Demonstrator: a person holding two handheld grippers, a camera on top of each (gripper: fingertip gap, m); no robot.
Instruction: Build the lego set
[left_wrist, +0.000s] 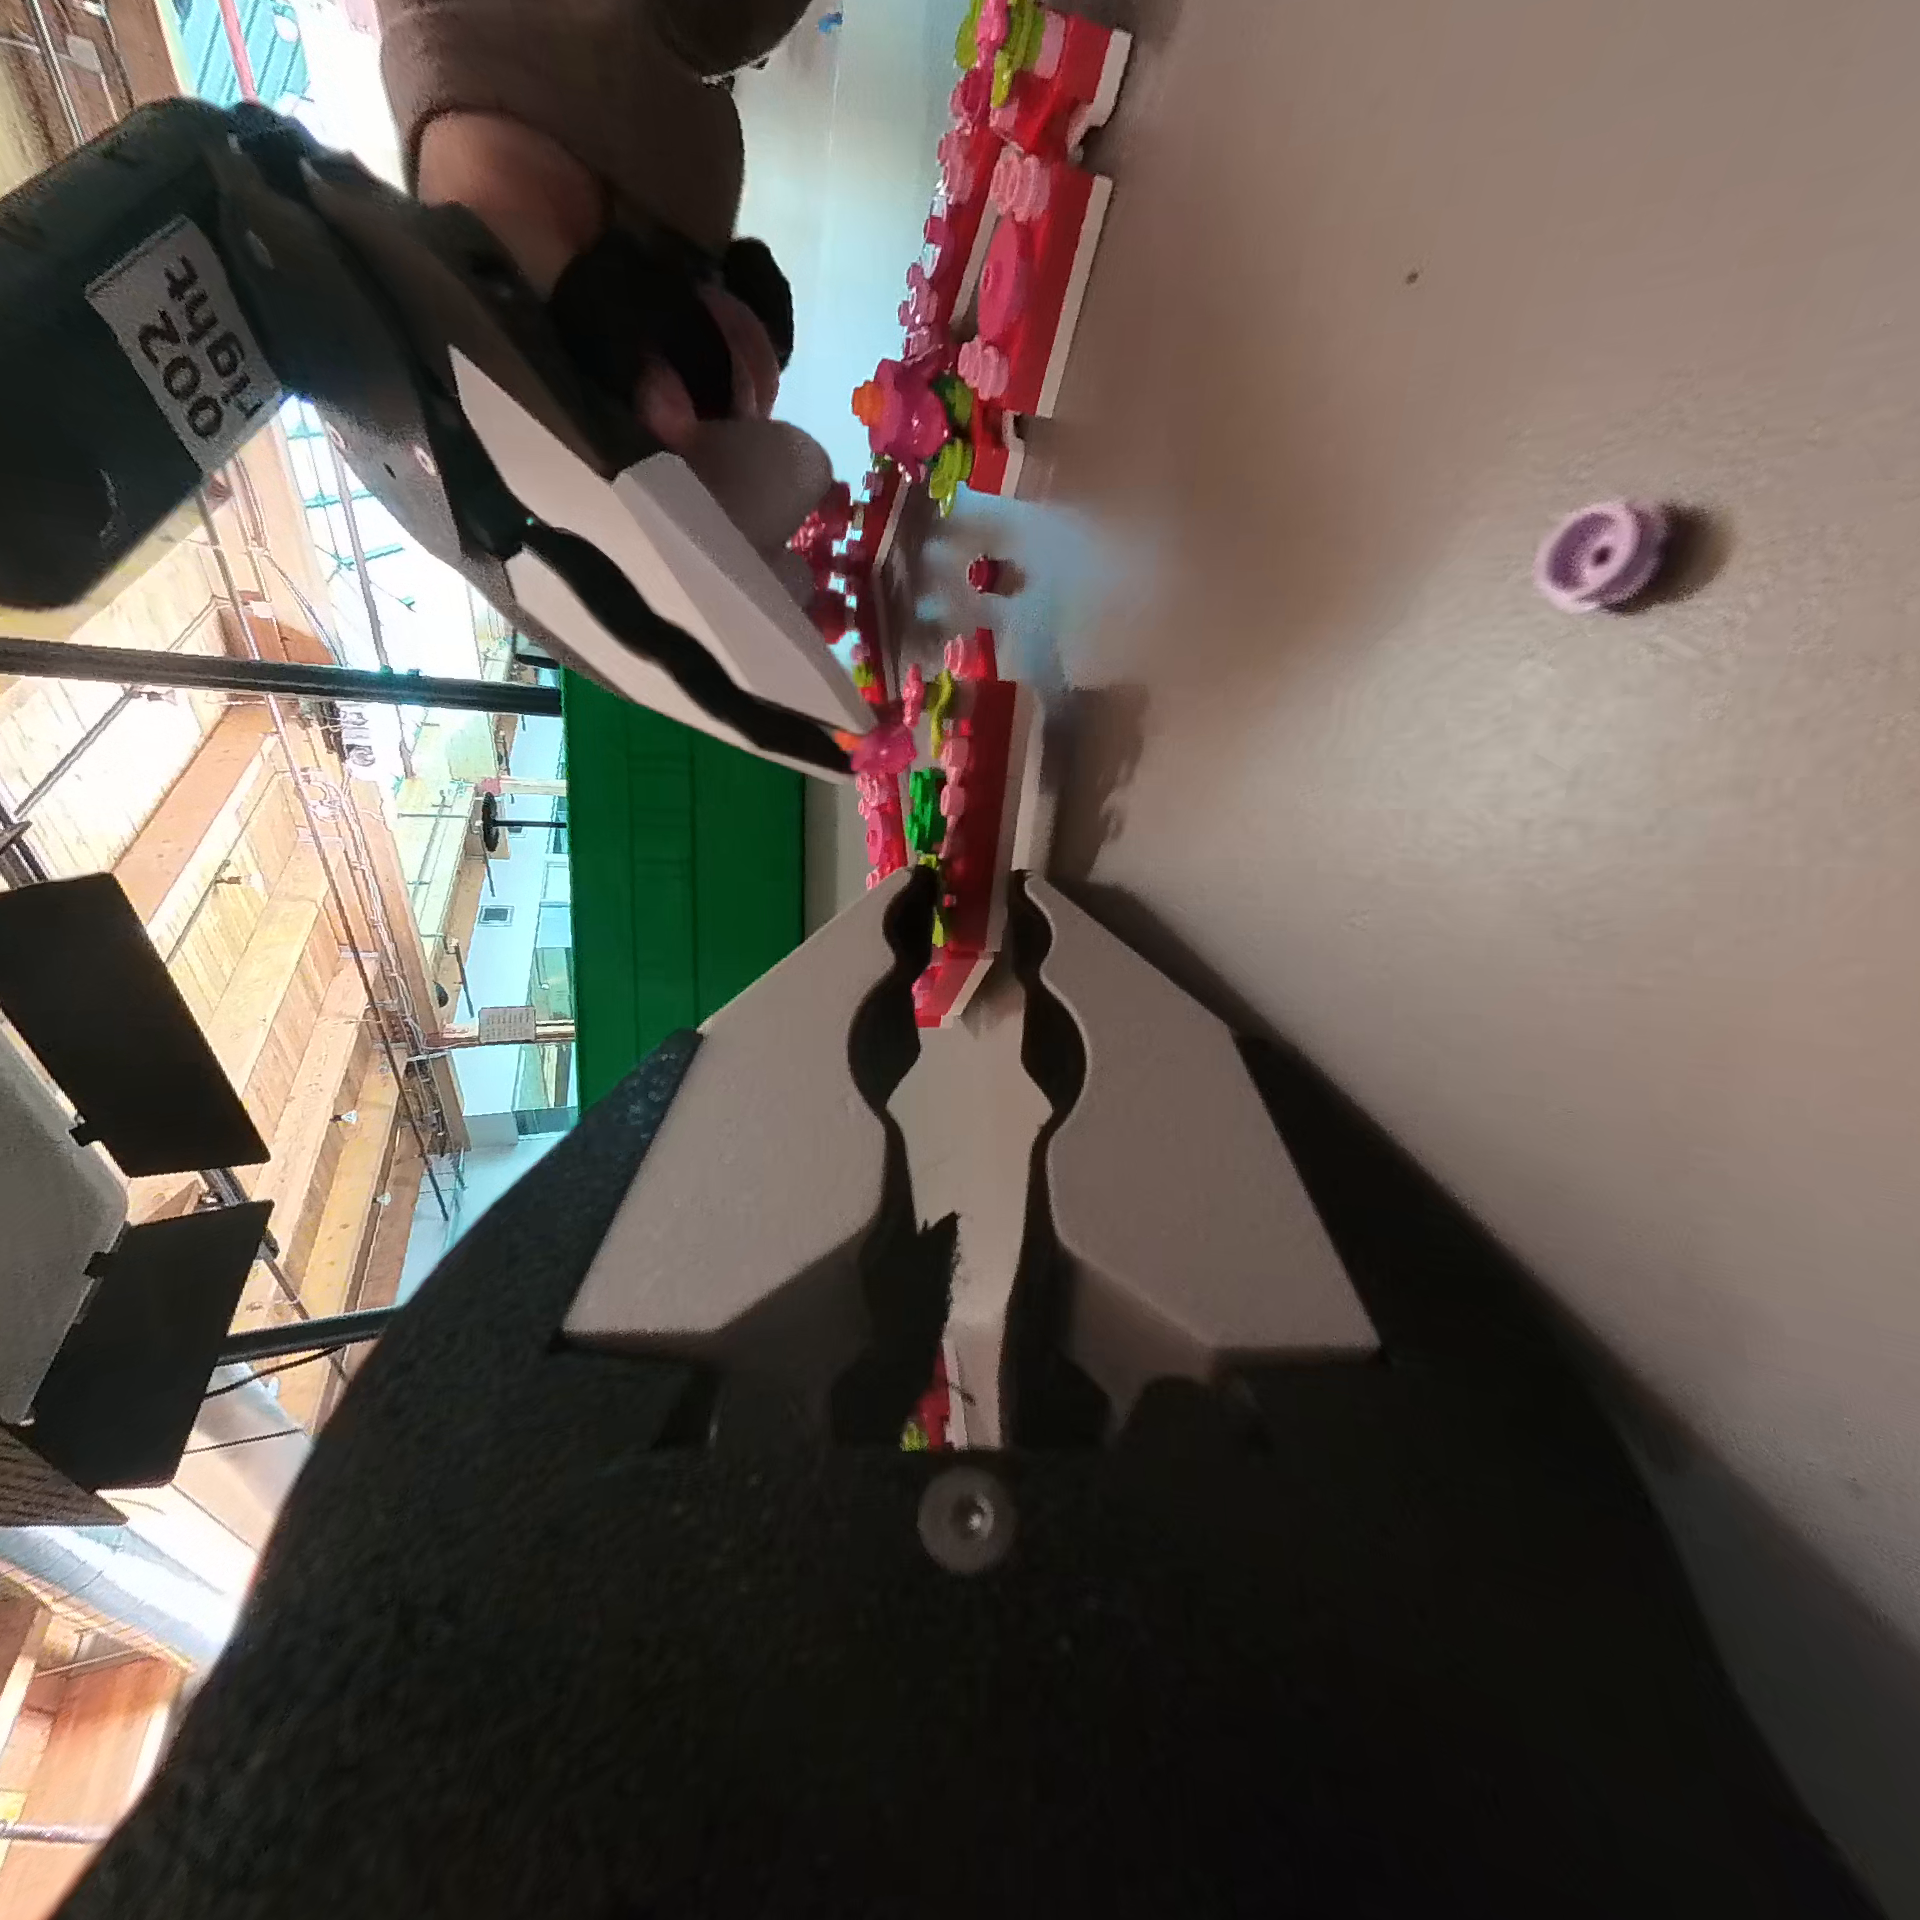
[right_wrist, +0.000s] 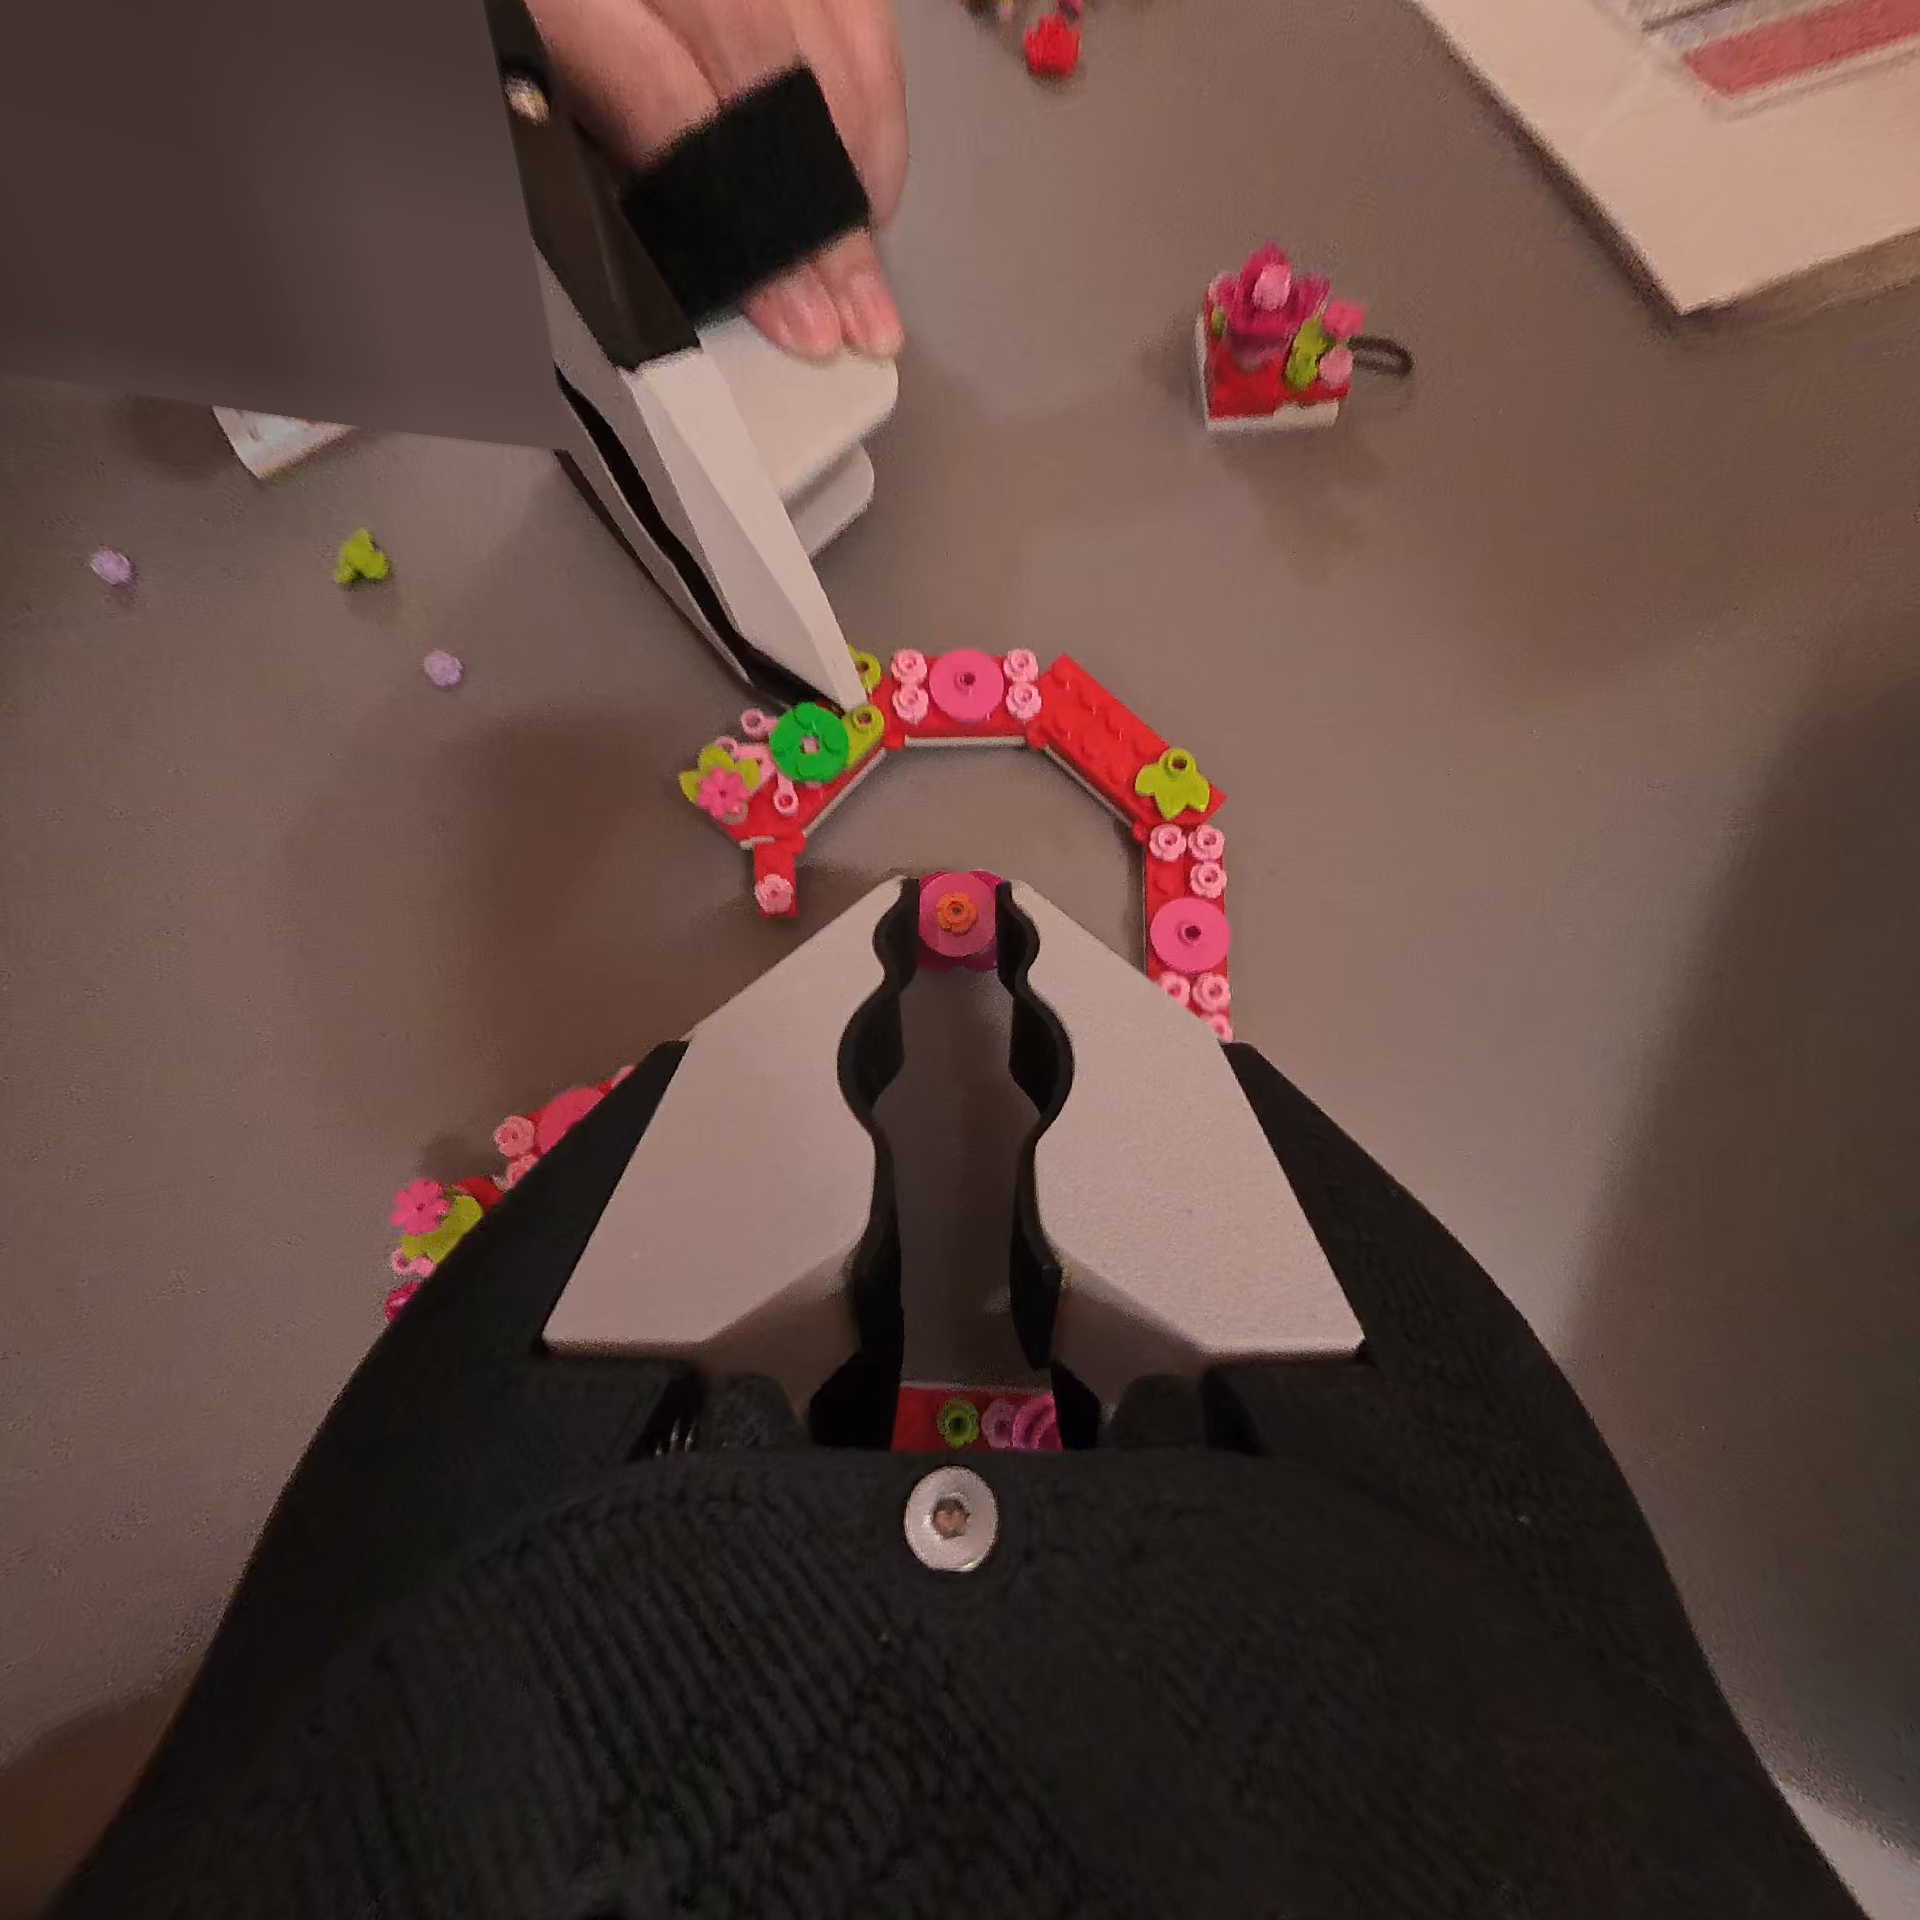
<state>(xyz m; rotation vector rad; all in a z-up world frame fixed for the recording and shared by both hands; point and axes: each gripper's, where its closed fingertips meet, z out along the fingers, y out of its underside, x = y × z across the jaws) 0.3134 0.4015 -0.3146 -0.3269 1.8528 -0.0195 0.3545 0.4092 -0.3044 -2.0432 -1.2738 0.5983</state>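
A red frame of lego plates (right_wrist: 1101, 727) with white undersides lies on the grey table, dotted with pink flowers, lime leaves and a green round plate (right_wrist: 810, 743). My right gripper (right_wrist: 954, 894) is shut on a pink flower piece with an orange centre (right_wrist: 954, 914) and holds it above the frame's opening. My left gripper (left_wrist: 968, 888) is shut on the edge of the red frame (left_wrist: 987, 769). In the right wrist view its tips (right_wrist: 831, 691) meet the frame's far left corner. In the left wrist view the right gripper (left_wrist: 857, 743) holds the flower (left_wrist: 885, 746) beside the frame.
A small red heart-shaped build with flowers (right_wrist: 1273, 348) stands at the far right. A booklet (right_wrist: 1714, 135) lies at the far right corner. Loose lilac studs (right_wrist: 442, 668) and a lime leaf (right_wrist: 361, 559) lie at the left. A lilac round piece (left_wrist: 1605, 556) lies apart. The gap from one gripper's tips to the other's is roughly 5 centimetres. My left gripper's tips are some 15 centimetres from the lime leaf (right_wrist: 361, 559).
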